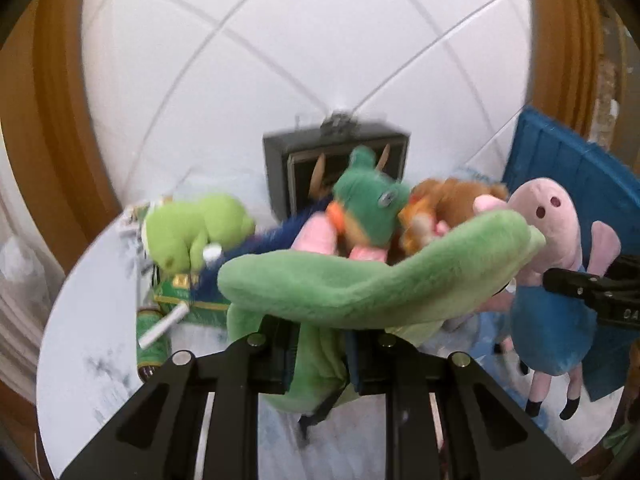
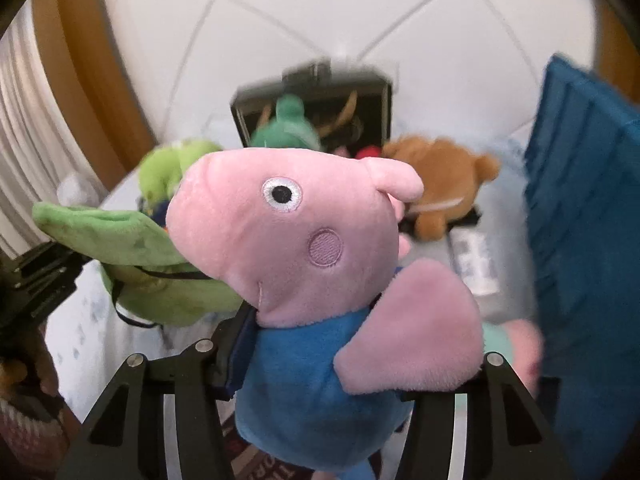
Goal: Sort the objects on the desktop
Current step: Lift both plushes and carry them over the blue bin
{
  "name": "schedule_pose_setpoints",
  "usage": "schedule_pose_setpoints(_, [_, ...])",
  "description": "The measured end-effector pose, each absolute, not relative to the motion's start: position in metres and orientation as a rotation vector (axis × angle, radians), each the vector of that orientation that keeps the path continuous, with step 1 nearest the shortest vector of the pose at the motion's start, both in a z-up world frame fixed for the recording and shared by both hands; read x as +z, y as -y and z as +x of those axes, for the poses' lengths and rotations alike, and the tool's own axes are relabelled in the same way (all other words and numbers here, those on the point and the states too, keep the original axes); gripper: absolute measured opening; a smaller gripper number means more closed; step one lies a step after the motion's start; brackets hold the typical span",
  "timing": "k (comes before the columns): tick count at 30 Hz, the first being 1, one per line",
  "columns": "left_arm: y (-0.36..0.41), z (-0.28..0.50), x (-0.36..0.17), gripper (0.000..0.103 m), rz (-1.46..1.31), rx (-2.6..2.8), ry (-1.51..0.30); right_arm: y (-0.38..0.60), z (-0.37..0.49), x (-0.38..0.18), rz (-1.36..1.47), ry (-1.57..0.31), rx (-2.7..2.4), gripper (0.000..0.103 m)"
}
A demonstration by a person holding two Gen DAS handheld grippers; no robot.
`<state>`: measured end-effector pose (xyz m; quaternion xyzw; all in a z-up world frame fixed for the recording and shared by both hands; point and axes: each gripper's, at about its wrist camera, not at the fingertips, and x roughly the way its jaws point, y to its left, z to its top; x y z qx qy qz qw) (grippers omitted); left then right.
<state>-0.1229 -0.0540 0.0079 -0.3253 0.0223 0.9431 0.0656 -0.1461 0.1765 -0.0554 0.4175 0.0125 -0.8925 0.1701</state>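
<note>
Left gripper (image 1: 320,360): jaws clamped on the green plush (image 1: 360,280), which drapes across the view, off the table (image 1: 92,320).
Right gripper (image 2: 320,360): jaws pinch the pig (image 2: 288,240) by its blue body; head at 12 o'clock.
Pile: frog (image 1: 368,204), bear (image 1: 452,200), lime plush (image 1: 188,232) on the table, 12 o'clock of both grippers.
Crate (image 2: 584,220): blue, at 3 o'clock.
Black box (image 1: 336,168): behind the pile.

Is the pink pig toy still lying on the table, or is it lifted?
Lifted. The pink pig toy sits clamped by its blue body in the right tool, and the left wrist view shows its legs dangling above the table.
</note>
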Motion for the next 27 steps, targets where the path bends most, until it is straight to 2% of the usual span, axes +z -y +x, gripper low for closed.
schedule_pose_setpoints(13, [-0.016,-0.072,0.098,0.020,-0.633,2.811,-0.066,-0.245,-0.040,0.063,0.806,0.073,-2.817,0.053])
schedule_pose_setpoints(22, [-0.105,-0.058,0.150,0.020,-0.466,2.667,-0.044,-0.321,0.029,0.133,0.572,0.175,-3.030,0.053])
schedule_pose_setpoints(27, [-0.169,-0.048,0.171,0.020,-0.397,2.556,-0.056,-0.362,0.058,0.154,0.491,0.206,-3.156,0.053])
